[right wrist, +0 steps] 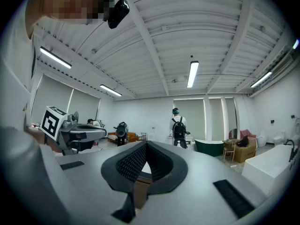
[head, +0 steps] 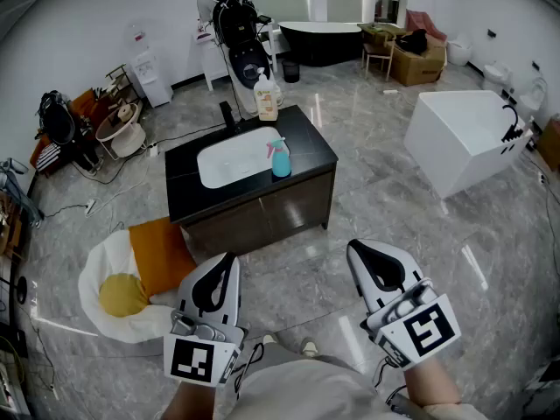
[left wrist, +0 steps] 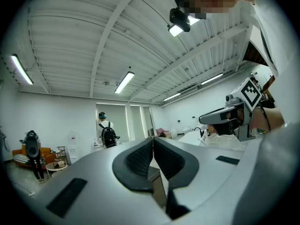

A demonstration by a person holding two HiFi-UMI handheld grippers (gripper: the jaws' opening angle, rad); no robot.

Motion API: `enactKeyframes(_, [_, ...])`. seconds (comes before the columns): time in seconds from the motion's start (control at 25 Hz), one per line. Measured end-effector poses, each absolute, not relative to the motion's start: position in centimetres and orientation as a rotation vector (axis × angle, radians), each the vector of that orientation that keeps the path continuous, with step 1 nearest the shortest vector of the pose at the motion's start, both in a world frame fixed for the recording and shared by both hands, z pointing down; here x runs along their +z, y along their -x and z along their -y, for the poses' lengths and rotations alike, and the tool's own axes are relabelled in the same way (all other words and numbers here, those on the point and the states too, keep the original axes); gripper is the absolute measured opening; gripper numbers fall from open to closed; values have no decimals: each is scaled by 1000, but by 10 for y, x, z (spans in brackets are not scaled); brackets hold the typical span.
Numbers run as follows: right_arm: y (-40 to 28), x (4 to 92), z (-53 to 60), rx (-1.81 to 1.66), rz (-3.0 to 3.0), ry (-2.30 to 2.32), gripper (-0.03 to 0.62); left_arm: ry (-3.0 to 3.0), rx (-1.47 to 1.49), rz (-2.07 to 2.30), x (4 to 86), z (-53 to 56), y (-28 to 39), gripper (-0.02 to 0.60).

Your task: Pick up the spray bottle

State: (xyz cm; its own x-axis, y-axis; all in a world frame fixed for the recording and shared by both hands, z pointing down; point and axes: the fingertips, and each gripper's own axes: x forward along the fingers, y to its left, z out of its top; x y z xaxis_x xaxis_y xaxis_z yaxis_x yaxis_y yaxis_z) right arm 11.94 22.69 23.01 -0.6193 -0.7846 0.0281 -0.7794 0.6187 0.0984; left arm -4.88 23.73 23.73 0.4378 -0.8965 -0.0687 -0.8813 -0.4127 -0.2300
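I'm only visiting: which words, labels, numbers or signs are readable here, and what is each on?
No readable words or numbers anywhere.
Left gripper, cube: black-and-white square marker, a pattern, not lettering.
Right gripper, cube: the same kind of marker.
White jug on the counter: label too small to read.
Spray bottle: no print can be made out.

A black vanity surface point(head: 311, 147) holds a white sink point(head: 219, 160), with a pale jug point(head: 266, 97) at its back edge. A white bathtub point(head: 464, 138) stands to the right; a fried-egg-shaped cushion point(head: 105, 309) lies on the floor at left.
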Motion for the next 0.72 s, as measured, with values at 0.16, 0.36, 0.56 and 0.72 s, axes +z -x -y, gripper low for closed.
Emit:
enactKeyframes(0.16, [-122, 230, -228, -100, 2780, -1333, 26, 2463, -104, -1550, 238, -239, 44, 23])
enactKeyframes(0.36, [-132, 224, -225, -100, 2802, -1357, 27, 2466, -110, -1541, 236, -233, 37, 24])
enactKeyframes(0.56, [-141, 221, -216, -120, 2804, -1399, 28, 2464, -126, -1531, 234, -224, 31, 24])
enactKeyframes(0.72, [-147, 221, -205, -117, 2820, -1452, 64, 2453, -144, -1536, 236, -215, 30, 23])
